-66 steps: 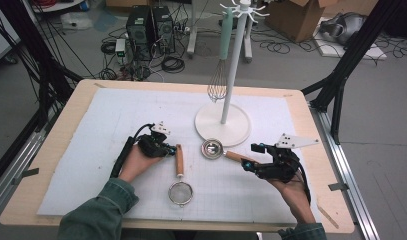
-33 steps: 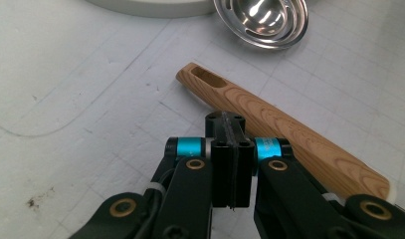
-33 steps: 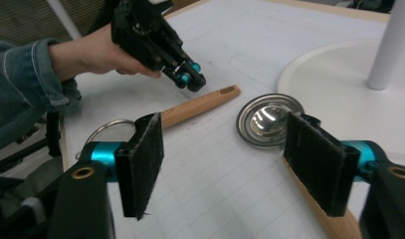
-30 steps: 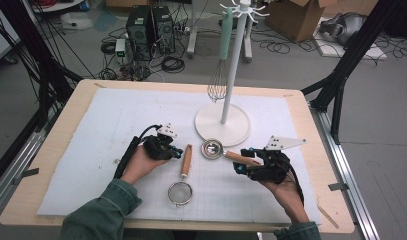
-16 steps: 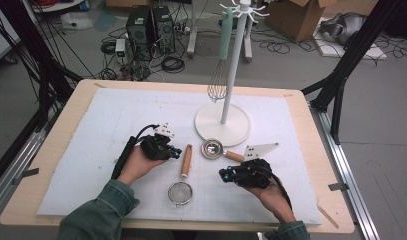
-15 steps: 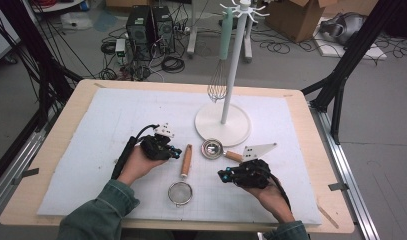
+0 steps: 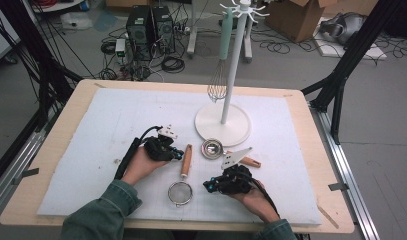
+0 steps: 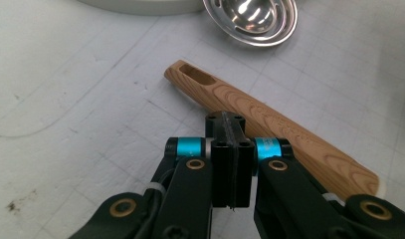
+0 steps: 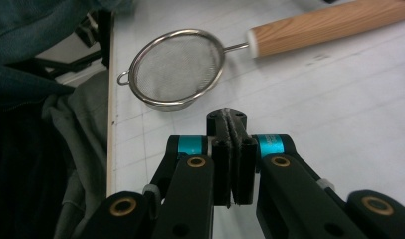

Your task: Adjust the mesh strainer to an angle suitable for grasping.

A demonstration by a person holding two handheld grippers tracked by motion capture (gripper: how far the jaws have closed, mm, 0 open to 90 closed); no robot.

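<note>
Strainer (image 7: pixel 181 186): we see its handle running toward the far edge, between both pressed-together, empty tools, the left tool (image 7: pixel 172 151) beside the handle, the right tool (image 7: pixel 209 186) beside the mesh.

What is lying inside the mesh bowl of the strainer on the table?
Nothing lies inside the strainer: its mesh is bare, and the white mat shows beneath. The mat directly under its rim is covered.

Mesh strainer (image 7: pixel 180 192): round steel wire basket, light wooden handle (image 7: pixel 186 160), lying flat on the white mat. Handle sits just beside the closed left gripper (image 7: pixel 177 154), basket between both grippers, near the closed right gripper (image 7: pixel 207 187), untouched.
</note>
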